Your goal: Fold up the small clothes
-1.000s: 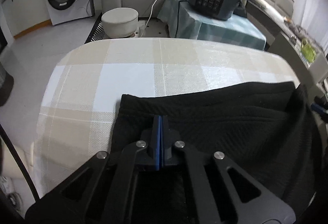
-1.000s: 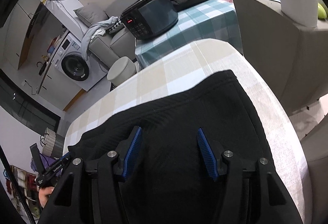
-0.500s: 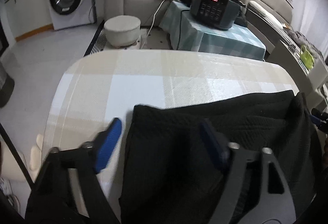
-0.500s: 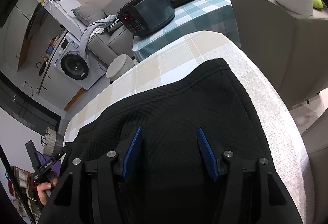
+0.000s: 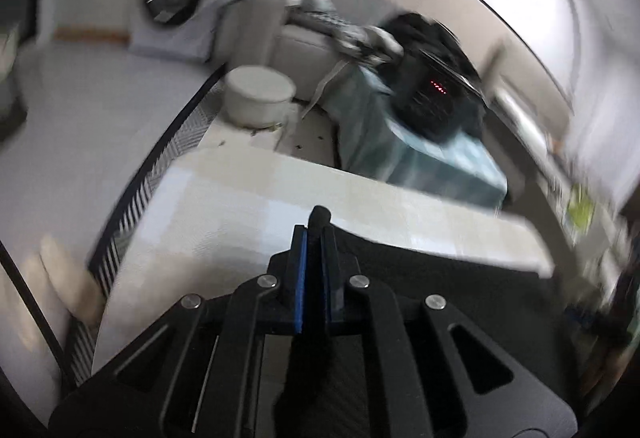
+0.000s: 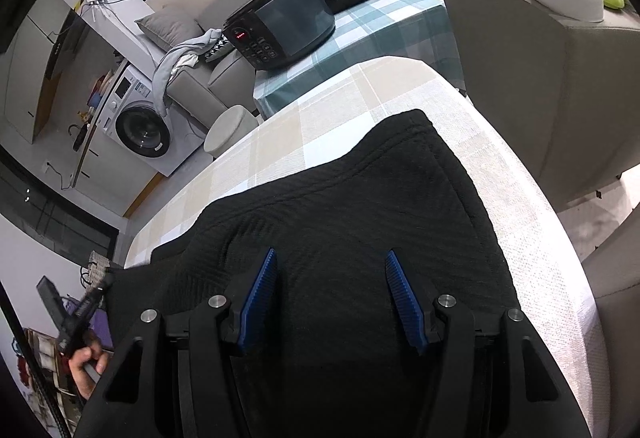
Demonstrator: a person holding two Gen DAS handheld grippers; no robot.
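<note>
A black knit garment (image 6: 352, 205) lies on the checked tablecloth (image 6: 360, 89). In the blurred left wrist view my left gripper (image 5: 318, 234) is shut on a pinch of the black garment (image 5: 420, 266) at its left edge and holds it lifted above the table (image 5: 240, 205). In the right wrist view my right gripper (image 6: 330, 270) is open, its blue pads spread just above the garment's middle, holding nothing. The left gripper (image 6: 98, 294) shows at the far left edge there, with the hand that holds it.
Beyond the table stand a round stool (image 6: 230, 125), a low table with a teal checked cloth and a black appliance (image 6: 280, 27), a sofa with clothes, and a washing machine (image 6: 140, 125). A grey cabinet (image 6: 560, 69) stands close on the right.
My left gripper opened, then shut on the garment's left edge and rose with it. The right gripper stayed open over the cloth, and the garment's left side has bunched.
</note>
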